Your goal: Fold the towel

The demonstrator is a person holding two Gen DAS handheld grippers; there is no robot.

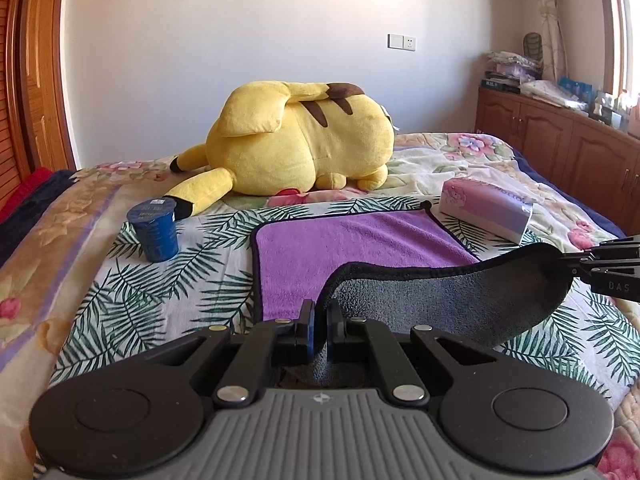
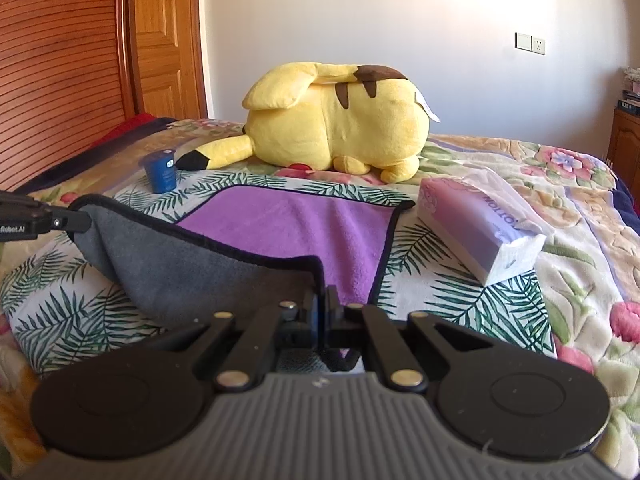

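A towel, purple on top [image 1: 352, 248] [image 2: 304, 224] and grey underneath [image 1: 460, 296] [image 2: 192, 272], lies on the bed with its near edge lifted. My left gripper [image 1: 320, 312] is shut on the near left corner. My right gripper [image 2: 322, 300] is shut on the near right corner. Each gripper shows in the other's view, the right one [image 1: 572, 260] and the left one [image 2: 80, 218], both pinching the raised black-trimmed edge. The grey underside hangs between them above the bed.
A yellow plush toy [image 1: 296, 140] [image 2: 340, 120] lies beyond the towel. A blue cup [image 1: 156, 232] [image 2: 162, 170] stands to the left, a tissue pack [image 1: 488, 208] [image 2: 476, 224] to the right. A wooden cabinet [image 1: 560, 136] runs along the right wall.
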